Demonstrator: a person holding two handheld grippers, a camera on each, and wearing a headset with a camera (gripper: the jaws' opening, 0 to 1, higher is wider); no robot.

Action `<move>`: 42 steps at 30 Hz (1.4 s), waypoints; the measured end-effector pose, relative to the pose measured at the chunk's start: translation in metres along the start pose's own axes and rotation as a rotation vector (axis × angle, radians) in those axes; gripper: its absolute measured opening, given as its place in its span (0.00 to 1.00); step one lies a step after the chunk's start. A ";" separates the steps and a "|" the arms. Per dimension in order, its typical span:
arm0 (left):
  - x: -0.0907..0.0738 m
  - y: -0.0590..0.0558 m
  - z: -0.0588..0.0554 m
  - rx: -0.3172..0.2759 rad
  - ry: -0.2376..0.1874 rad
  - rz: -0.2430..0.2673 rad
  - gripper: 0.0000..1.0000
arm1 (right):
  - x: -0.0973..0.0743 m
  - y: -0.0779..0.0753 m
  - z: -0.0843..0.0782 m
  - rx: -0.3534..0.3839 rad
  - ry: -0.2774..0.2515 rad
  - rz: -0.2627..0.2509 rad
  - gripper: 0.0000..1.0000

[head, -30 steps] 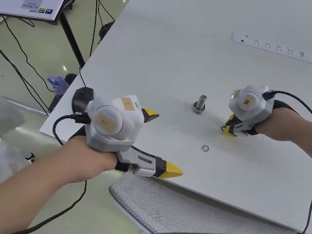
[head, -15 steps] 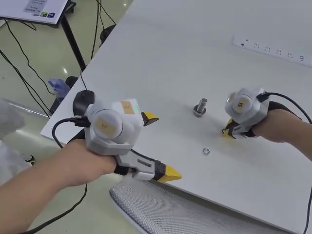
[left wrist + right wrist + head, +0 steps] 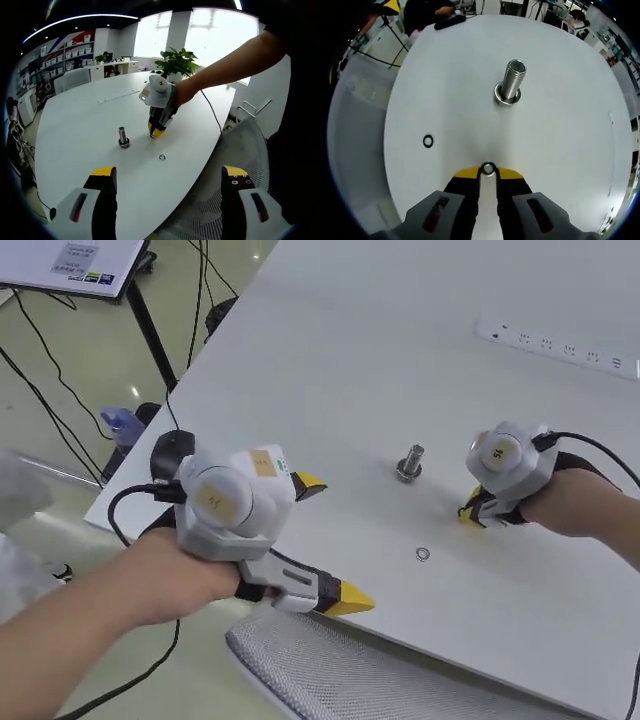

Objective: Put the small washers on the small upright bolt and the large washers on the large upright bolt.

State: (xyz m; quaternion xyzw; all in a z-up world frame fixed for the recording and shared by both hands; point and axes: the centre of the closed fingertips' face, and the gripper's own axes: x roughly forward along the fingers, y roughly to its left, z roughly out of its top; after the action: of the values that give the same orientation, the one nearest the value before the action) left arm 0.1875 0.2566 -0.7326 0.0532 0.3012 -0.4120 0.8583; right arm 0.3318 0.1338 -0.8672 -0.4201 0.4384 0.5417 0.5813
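- Steel washer [image 3: 488, 168] pinched at the tips of the right gripper [image 3: 470, 514], jaws clamped on it. Whether it is on the tabletop [image 3: 340, 360] or just above it, cannot tell.
- Last second: almost no change. The right gripper sits as before, right of the bolt [image 3: 511, 82], near but apart. The slight picture drift looks like head movement.
- Left gripper [image 3: 168, 172] spread wide, empty, lower left of head view.
- Loose washer [image 3: 428, 141] flat below the bolt in head view, unmoved.
- Reading: grasp looks settled; carry to the bolt not yet begun.
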 end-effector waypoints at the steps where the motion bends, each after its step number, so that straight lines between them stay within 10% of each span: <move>1: 0.000 0.000 0.000 0.001 0.000 0.000 0.86 | -0.002 0.000 -0.001 0.012 -0.001 0.004 0.13; 24: 0.015 0.005 0.018 0.013 -0.033 -0.018 0.86 | -0.060 0.000 -0.031 0.123 -0.030 -0.020 0.12; 42: 0.024 0.004 0.028 0.003 -0.057 -0.014 0.88 | -0.072 -0.004 -0.073 0.181 -0.003 -0.038 0.12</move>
State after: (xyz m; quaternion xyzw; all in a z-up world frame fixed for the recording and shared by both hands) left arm 0.2155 0.2338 -0.7244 0.0405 0.2763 -0.4198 0.8636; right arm 0.3296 0.0449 -0.8166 -0.3732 0.4764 0.4897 0.6276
